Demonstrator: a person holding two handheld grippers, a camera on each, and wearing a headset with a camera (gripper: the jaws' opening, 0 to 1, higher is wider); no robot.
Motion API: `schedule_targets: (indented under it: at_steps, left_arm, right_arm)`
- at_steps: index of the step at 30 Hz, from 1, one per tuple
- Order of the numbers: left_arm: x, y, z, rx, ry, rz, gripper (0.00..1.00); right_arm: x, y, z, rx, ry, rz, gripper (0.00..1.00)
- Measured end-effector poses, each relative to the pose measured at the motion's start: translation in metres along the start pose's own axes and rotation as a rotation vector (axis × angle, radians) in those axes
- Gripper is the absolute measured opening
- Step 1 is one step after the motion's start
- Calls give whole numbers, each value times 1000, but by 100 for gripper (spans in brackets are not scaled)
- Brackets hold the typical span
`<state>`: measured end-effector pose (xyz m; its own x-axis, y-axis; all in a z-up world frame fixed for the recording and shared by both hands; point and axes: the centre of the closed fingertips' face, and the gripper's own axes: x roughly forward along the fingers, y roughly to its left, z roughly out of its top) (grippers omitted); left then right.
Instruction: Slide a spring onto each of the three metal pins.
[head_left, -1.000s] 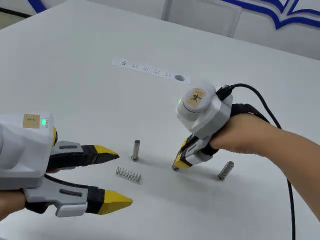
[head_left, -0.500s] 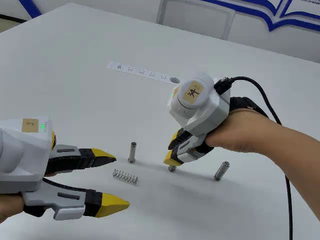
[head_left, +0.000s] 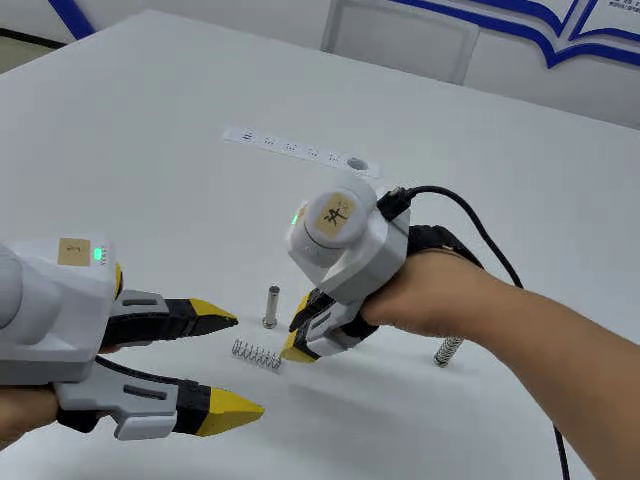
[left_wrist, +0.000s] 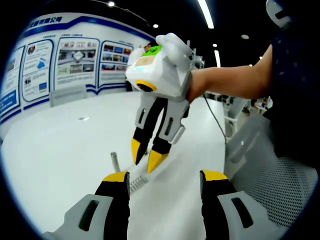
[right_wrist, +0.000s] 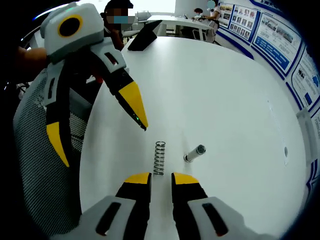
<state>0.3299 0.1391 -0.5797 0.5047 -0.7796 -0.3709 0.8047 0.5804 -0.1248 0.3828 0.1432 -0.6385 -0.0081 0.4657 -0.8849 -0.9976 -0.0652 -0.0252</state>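
White tabletop (head_left: 150, 120) fills the head view, with a white power strip (head_left: 298, 150) lying flat toward the upper middle and a black cable (head_left: 470, 225) looping off to the right.

At the lower left of that view the left gripper (head_left: 238, 362) is held level above the table. Its yellow-tipped jaws are spread wide with nothing between them.

At the centre the right gripper (head_left: 299, 338) points down and to the left. Its jaws are narrow, almost together, and hold nothing. The tips hang just beside the right end of a loose spring (head_left: 256, 353) that lies flat on the table; whether they touch it I cannot tell.

Just above that spring a bare metal pin (head_left: 271, 306) stands upright, apart from both grippers.

Right of centre, below the person's wrist, a second spring (head_left: 448, 350) stands tilted. Whether a pin sits inside it cannot be made out.

From the right gripper view the loose spring lies straight ahead of the narrow jaws, the pin is just to its right, and the wide left gripper is at the upper left.

From the left gripper view, wall boards (left_wrist: 75, 55) with blue trim line the far left and a mesh chair (left_wrist: 280, 175) sits at the lower right
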Motion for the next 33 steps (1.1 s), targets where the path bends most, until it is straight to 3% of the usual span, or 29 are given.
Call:
schedule_targets:
  at_steps: [8,21,26,33]
  left_arm:
    - [1,-1,-2,-3,10,-4,57]
    - [2,1,-4,-6,16,-1,57]
    - [2,0,-4,-3,19,-3,57]
    - [4,0,-7,13,39,-8,56]
  right_arm:
    - [20,6,-2,6,17,24,16]
    - [28,3,-8,5,42,24,12]
    - [26,3,-9,10,43,23,12]
    - [9,11,-6,-3,33,24,12]
